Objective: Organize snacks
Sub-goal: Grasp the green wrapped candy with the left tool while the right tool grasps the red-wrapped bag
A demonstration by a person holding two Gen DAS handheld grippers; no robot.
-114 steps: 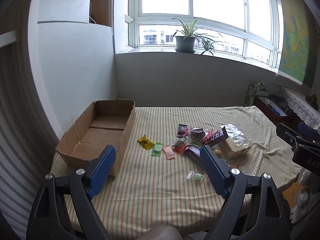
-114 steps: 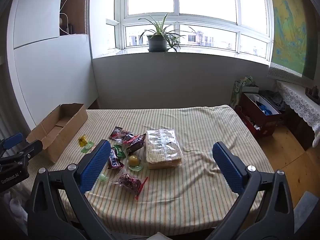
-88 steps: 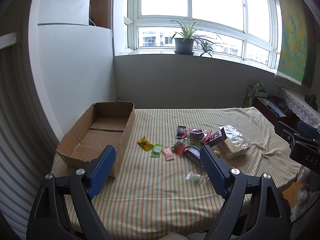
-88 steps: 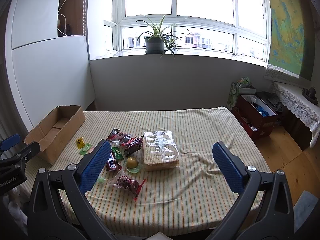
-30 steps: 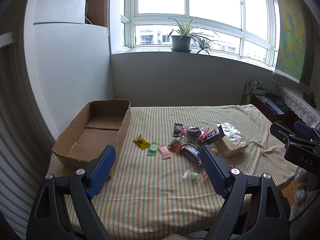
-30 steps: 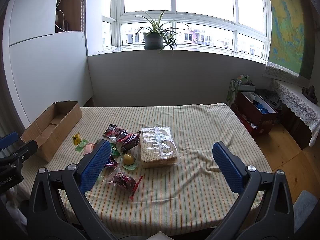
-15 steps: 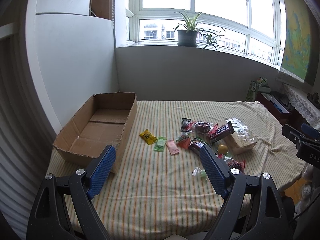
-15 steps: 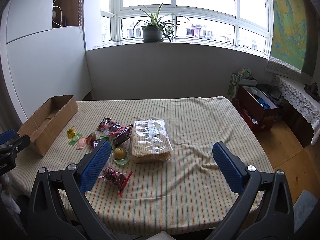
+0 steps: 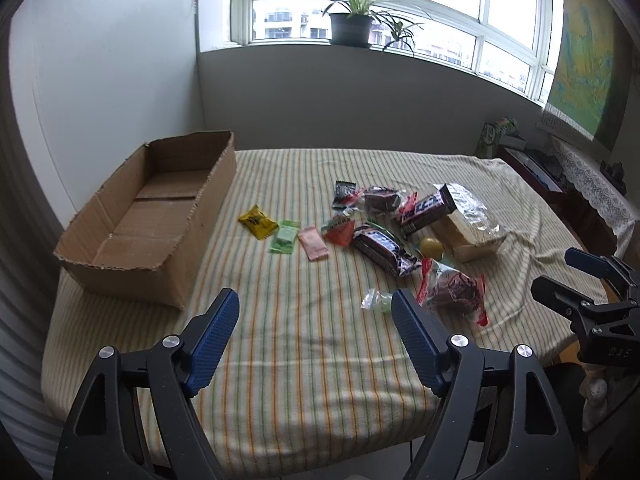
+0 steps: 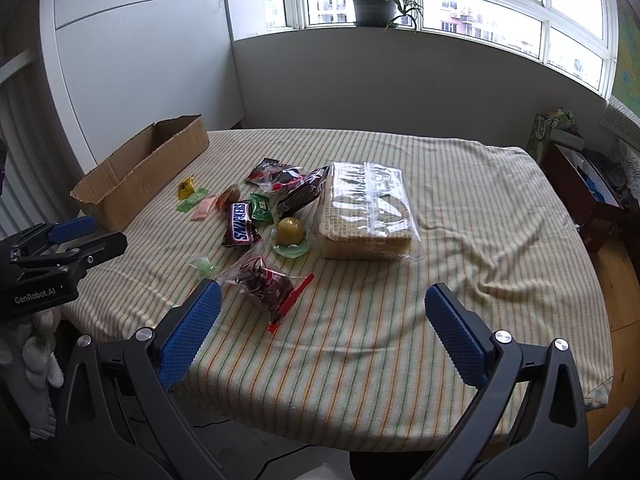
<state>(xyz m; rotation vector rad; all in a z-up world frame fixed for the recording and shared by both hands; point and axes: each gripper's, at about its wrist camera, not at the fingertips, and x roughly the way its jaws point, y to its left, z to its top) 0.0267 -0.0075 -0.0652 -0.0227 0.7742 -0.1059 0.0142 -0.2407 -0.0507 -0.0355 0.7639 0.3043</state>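
Several wrapped snacks lie mid-table on a striped cloth (image 9: 304, 344): a Snickers bar (image 10: 239, 224), a yellow packet (image 9: 257, 221), a green packet (image 9: 285, 237), a pink packet (image 9: 313, 243), a round yellow sweet (image 10: 290, 230), a red-edged bag of dark fruit (image 10: 265, 285) and a clear pack of wafers (image 10: 366, 210). An empty cardboard box (image 9: 148, 220) stands at the left. My left gripper (image 9: 316, 308) hovers over the near edge, its jaws closing with nothing between them. My right gripper (image 10: 322, 300) is open above the cloth, just right of the fruit bag.
A white cabinet (image 9: 104, 92) rises behind the box at the left. A potted plant (image 10: 374, 4) sits on the windowsill. A dark red crate (image 10: 580, 196) stands on the floor to the right of the table.
Both grippers have dropped and tipped downward toward the table, so the snacks look nearer. The left jaws have narrowed a little.
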